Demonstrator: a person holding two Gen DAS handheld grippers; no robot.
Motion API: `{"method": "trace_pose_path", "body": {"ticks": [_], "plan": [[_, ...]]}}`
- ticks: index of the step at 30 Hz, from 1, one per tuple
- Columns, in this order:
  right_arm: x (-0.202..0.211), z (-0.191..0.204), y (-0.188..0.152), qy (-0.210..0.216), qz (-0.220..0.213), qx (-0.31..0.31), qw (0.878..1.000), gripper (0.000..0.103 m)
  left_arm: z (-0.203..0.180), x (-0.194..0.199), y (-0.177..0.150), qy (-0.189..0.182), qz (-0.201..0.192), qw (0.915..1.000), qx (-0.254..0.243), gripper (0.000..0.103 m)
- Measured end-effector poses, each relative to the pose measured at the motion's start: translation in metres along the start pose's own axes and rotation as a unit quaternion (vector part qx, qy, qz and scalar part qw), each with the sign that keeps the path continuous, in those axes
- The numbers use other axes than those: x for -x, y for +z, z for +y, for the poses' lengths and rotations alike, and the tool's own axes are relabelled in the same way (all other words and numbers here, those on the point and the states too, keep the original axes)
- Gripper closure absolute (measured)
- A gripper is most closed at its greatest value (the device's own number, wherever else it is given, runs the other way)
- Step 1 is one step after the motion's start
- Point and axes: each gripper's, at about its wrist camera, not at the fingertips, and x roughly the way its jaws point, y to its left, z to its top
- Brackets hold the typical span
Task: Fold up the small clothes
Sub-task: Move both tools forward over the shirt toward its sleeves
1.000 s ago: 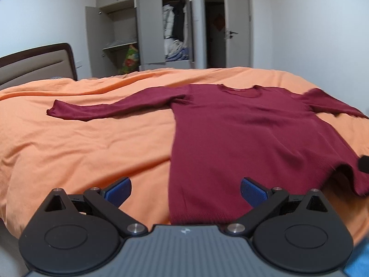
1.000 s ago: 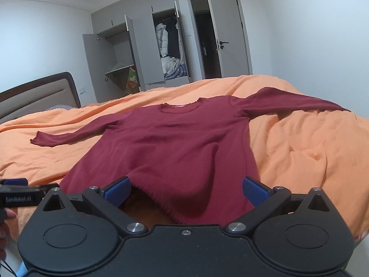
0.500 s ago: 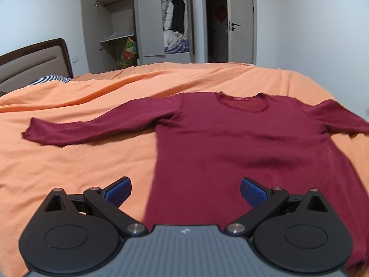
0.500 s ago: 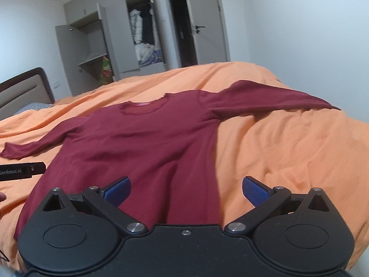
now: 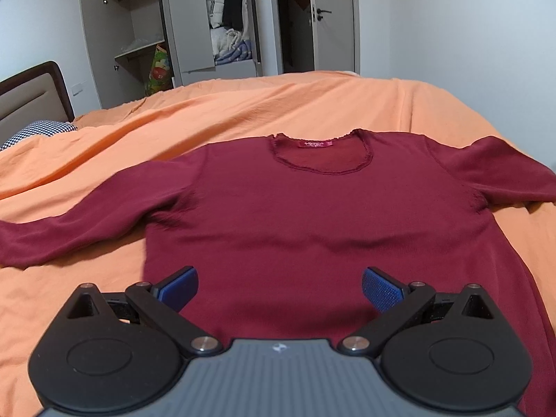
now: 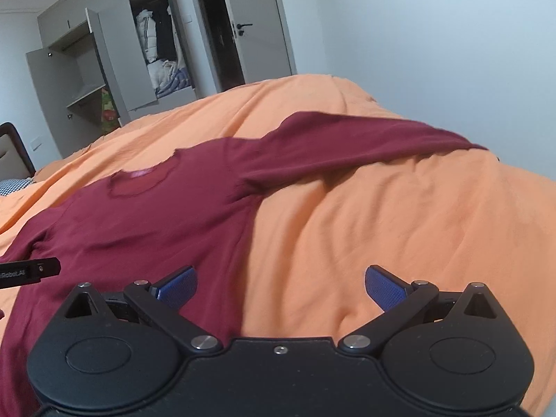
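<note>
Your left tongs (image 5: 279, 288) and right tongs (image 6: 280, 288) are both gaping wide, gripping nothing. The maroon long-sleeved top (image 5: 312, 215) is lying flat mid-frame on the orange duvet (image 5: 243, 104). It's looking thin, soft and light, so you're best pinching a sleeve cuff (image 6: 465, 144) or shoulder seam. Nothing is blocking you; the open wardrobe (image 5: 194, 31) is sitting upper left.

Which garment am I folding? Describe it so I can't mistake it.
Find the orange bedspread covering the bed. Spread flat on it lies a dark red long-sleeved top, sleeves out to both sides. Its scalloped round neckline carries a pink label.
</note>
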Motion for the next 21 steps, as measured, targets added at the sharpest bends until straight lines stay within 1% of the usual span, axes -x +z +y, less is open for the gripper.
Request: {"method": "trace_pose_path", "body": {"ticks": [4, 7, 12, 14, 16, 18, 19, 21], "plan": [[-0.011, -0.013, 0.011, -0.027, -0.040, 0.000, 0.999, 0.000, -0.013, -0.025, 0.012, -0.003, 0.019, 0.9998, 0.004, 0.000], [-0.021, -0.028, 0.019, -0.045, -0.065, -0.010, 0.997, 0.000, -0.023, -0.039, 0.017, -0.003, 0.024, 0.9997, -0.007, 0.000], [-0.039, -0.057, 0.033, -0.060, -0.075, -0.025, 0.995, 0.000, -0.038, -0.058, 0.024, 0.003, 0.028, 0.9994, -0.022, 0.000], [-0.045, -0.066, 0.037, -0.059, -0.087, -0.023, 0.994, 0.000, -0.042, -0.066, 0.025, 0.003, 0.033, 0.9992, -0.021, 0.000], [-0.051, -0.074, 0.039, -0.054, -0.109, -0.027, 0.992, 0.000, -0.045, -0.072, 0.026, 0.001, 0.037, 0.9991, -0.020, 0.000], [-0.054, -0.083, 0.041, -0.035, -0.119, -0.035, 0.992, 0.000, -0.048, -0.077, 0.025, -0.002, 0.039, 0.9991, -0.018, 0.000], [-0.057, -0.088, 0.044, -0.020, -0.115, -0.040, 0.992, 0.000, -0.049, -0.079, 0.024, -0.003, 0.041, 0.9990, -0.017, 0.000], [-0.064, -0.097, 0.051, -0.009, -0.096, -0.051, 0.994, 0.000, -0.052, -0.083, 0.021, -0.002, 0.043, 0.9989, -0.016, 0.000]]}}
